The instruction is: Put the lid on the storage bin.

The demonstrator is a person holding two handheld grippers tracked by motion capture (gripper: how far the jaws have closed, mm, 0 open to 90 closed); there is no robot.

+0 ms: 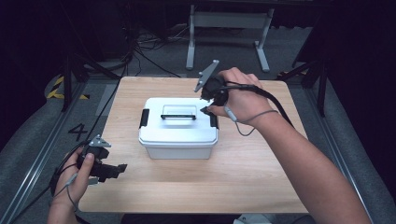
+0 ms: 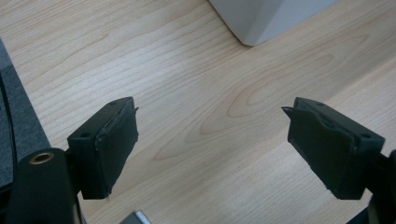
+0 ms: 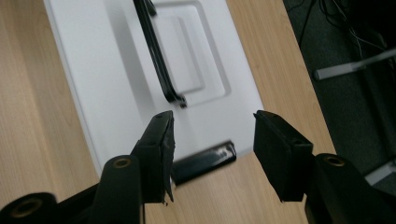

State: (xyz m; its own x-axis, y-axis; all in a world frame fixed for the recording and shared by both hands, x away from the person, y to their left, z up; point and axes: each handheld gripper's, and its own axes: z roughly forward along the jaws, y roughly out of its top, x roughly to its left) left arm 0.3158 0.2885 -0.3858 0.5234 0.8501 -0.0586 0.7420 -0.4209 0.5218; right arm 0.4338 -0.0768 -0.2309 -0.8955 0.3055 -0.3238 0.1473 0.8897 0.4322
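A white lidded box (image 1: pixel 178 127) sits at the centre of a wooden table (image 1: pixel 243 177), its black handle (image 1: pixel 178 116) lying flat on the lid and a black latch (image 3: pixel 203 161) on its right end. The right gripper (image 3: pixel 212 140) hovers above that latch, jaws spread and empty. Well apart, at the table's near-left corner, the left gripper (image 2: pixel 210 140) hangs over bare wood, jaws wide apart.

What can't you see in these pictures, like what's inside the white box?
- Inside of the white box: hidden in the high view by its shut lid.
- Far side of the box: cut off by the top edge in the right gripper view.
- Right clasp: blurred in the right gripper view; latched or not, cannot tell.
- Most of the box: cut off by the top edge in the left gripper view.
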